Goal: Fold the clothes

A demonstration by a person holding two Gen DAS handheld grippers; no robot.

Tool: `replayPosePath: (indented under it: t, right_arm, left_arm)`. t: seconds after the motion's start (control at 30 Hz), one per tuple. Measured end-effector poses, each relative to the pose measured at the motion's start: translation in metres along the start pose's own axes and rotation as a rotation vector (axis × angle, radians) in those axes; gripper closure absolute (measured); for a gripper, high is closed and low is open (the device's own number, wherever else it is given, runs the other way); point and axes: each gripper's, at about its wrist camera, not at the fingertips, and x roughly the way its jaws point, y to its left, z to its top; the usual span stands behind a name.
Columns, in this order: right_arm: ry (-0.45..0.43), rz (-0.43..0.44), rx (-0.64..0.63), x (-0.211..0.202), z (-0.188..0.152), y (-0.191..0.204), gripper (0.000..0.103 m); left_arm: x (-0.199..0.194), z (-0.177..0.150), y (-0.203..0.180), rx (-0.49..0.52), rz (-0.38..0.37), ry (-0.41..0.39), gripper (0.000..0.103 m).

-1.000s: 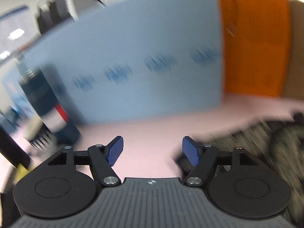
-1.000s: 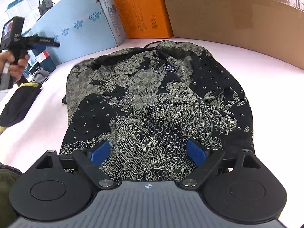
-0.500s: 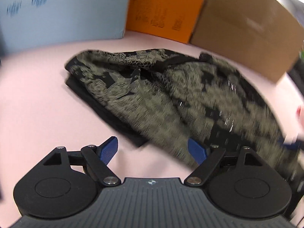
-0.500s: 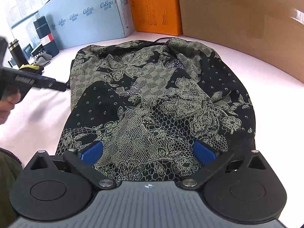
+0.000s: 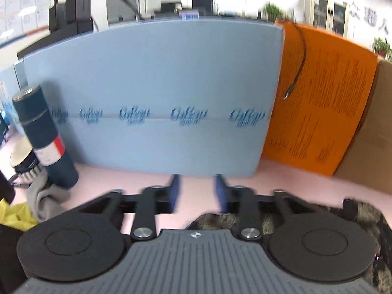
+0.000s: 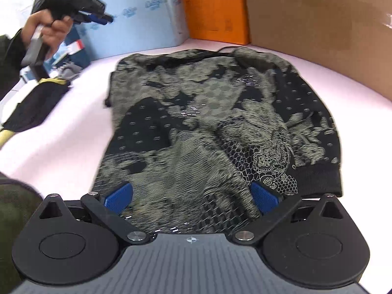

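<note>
Garment [image 6: 220, 112], patterned black knit, lies flat on pink surface [image 6: 61, 152]. We judge it soft, limp; best taken at the ribbed hem. Right tongs [image 6: 192, 197] gape wide above it; left tongs [image 5: 196, 191], just narrowing, hold nothing.

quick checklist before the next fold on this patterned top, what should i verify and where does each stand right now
1. Patterned top lies spread on the pink table: ok.
2. Right claw open, with the near hem of the top between its blue fingers: ok. Whether they touch the cloth: cannot tell.
3. Left claw free of cloth: ok. Its jaws have just been closing with nothing between them.
4. Left claw aimed at the top: not ok. It faces the blue board, held up in the air by the hand.
5. Dark garment at the table's left edge lies apart from the top: ok.
6. Hem edges line up: cannot tell, blurred.
</note>
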Motion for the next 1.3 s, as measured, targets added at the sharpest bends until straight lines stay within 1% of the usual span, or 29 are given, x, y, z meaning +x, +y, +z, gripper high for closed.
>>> replayPosePath:
  t: [0.03, 0.1, 0.13, 0.17, 0.27, 0.3, 0.37, 0.4, 0.43, 0.47, 0.5, 0.53, 0.57, 0.67, 0.73, 0.8, 0.83, 0.93, 1.0, 1.07, 1.1, 1.13, 1.17, 1.2, 1.23, 1.27, 1.3]
  right_arm:
    - [-0.002, 0.010, -0.004, -0.002, -0.001, 0.002, 0.000]
    - [-0.018, -0.020, -0.008, -0.008, -0.003, 0.005, 0.000]
    - [-0.026, -0.036, -0.011, -0.011, -0.004, 0.006, 0.000]
    - [-0.038, -0.044, -0.001, -0.015, -0.005, 0.007, 0.000]
    - [-0.062, -0.059, 0.011, -0.024, -0.008, 0.007, 0.000]
    - [-0.060, -0.061, 0.006, -0.025, -0.009, 0.007, 0.000]
    - [-0.055, -0.071, -0.005, -0.027, -0.010, 0.009, 0.000]
    - [-0.052, -0.076, -0.010, -0.028, -0.011, 0.010, 0.000]
    - [-0.056, -0.079, -0.009, -0.030, -0.012, 0.011, 0.000]
    - [-0.060, -0.083, -0.008, -0.031, -0.014, 0.012, 0.000]
    - [-0.063, -0.086, -0.006, -0.033, -0.015, 0.013, 0.000]
    - [-0.063, -0.090, -0.004, -0.034, -0.017, 0.013, 0.000]
    - [-0.058, -0.097, -0.005, -0.034, -0.019, 0.014, 0.000]
    - [-0.027, -0.136, -0.004, -0.035, -0.025, 0.015, 0.000]
    - [0.006, -0.134, 0.007, -0.033, -0.029, 0.015, 0.000]
    - [0.024, -0.106, 0.004, -0.029, -0.031, 0.018, 0.000]
    - [0.036, -0.081, -0.003, -0.025, -0.031, 0.022, 0.000]
    - [0.040, 0.120, 0.017, -0.013, -0.027, 0.036, 0.000]
    - [0.052, 0.317, 0.112, 0.000, -0.019, 0.039, 0.000]
    - [0.090, 0.526, 0.250, 0.015, -0.010, 0.034, 0.000]
    - [0.085, 0.585, 0.279, 0.016, -0.005, 0.031, 0.000]
    - [0.050, 0.595, 0.261, 0.012, 0.001, 0.029, 0.000]
    - [0.004, 0.581, 0.236, 0.004, 0.006, 0.025, 0.000]
    - [-0.052, 0.538, 0.234, -0.006, 0.011, 0.016, 0.000]
    - [-0.109, 0.493, 0.234, -0.015, 0.015, 0.008, 0.000]
    - [-0.179, 0.392, 0.250, -0.025, 0.016, -0.003, 0.000]
    - [-0.247, 0.261, 0.284, -0.034, 0.015, -0.016, 0.000]
  left_arm:
    - [-0.001, -0.002, 0.003, 0.008, -0.009, 0.031, 0.058]
    - [-0.005, -0.035, -0.002, 0.041, -0.125, 0.136, 0.046]
    - [-0.007, -0.051, -0.004, 0.058, -0.184, 0.189, 0.043]
    - [-0.008, -0.067, -0.011, 0.069, -0.218, 0.223, 0.039]
    - [-0.010, -0.113, -0.032, 0.104, -0.321, 0.326, 0.039]
    - [-0.008, -0.120, -0.041, 0.113, -0.321, 0.344, 0.039]
    - [-0.002, -0.134, -0.061, 0.127, -0.296, 0.349, 0.040]
    - [-0.001, -0.137, -0.070, 0.153, -0.281, 0.298, 0.047]
    - [-0.001, -0.140, -0.078, 0.179, -0.265, 0.246, 0.060]
    - [0.001, -0.138, -0.083, 0.188, -0.253, 0.229, 0.089]
    - [0.002, -0.137, -0.088, 0.196, -0.241, 0.213, 0.101]
    - [0.002, -0.129, -0.089, 0.188, -0.236, 0.188, 0.101]
    - [-0.001, -0.119, -0.087, 0.177, -0.223, 0.148, 0.102]
    - [-0.021, -0.084, -0.067, 0.162, -0.184, 0.012, 0.102]
    - [-0.036, -0.062, -0.049, 0.167, -0.144, -0.069, 0.102]
    - [-0.045, -0.050, -0.033, 0.191, -0.087, -0.124, 0.101]
    - [-0.049, -0.046, -0.024, 0.201, -0.048, -0.143, 0.101]
    - [-0.058, -0.044, -0.006, 0.214, 0.022, -0.168, 0.101]
    - [-0.064, -0.048, 0.001, 0.219, 0.052, -0.177, 0.101]
    - [-0.070, -0.049, 0.011, 0.203, 0.071, -0.181, 0.100]
    - [-0.075, -0.052, 0.016, 0.209, 0.052, -0.172, 0.098]
    - [-0.079, -0.055, 0.020, 0.214, 0.033, -0.162, 0.095]
    - [-0.083, -0.058, 0.025, 0.219, 0.014, -0.152, 0.083]
    - [-0.085, -0.063, 0.024, 0.254, -0.040, -0.125, 0.056]
    - [-0.088, -0.078, 0.015, 0.319, -0.104, -0.111, 0.037]
    - [-0.092, -0.093, 0.006, 0.384, -0.168, -0.097, 0.014]
    - [-0.095, -0.108, -0.003, 0.449, -0.232, -0.082, 0.016]
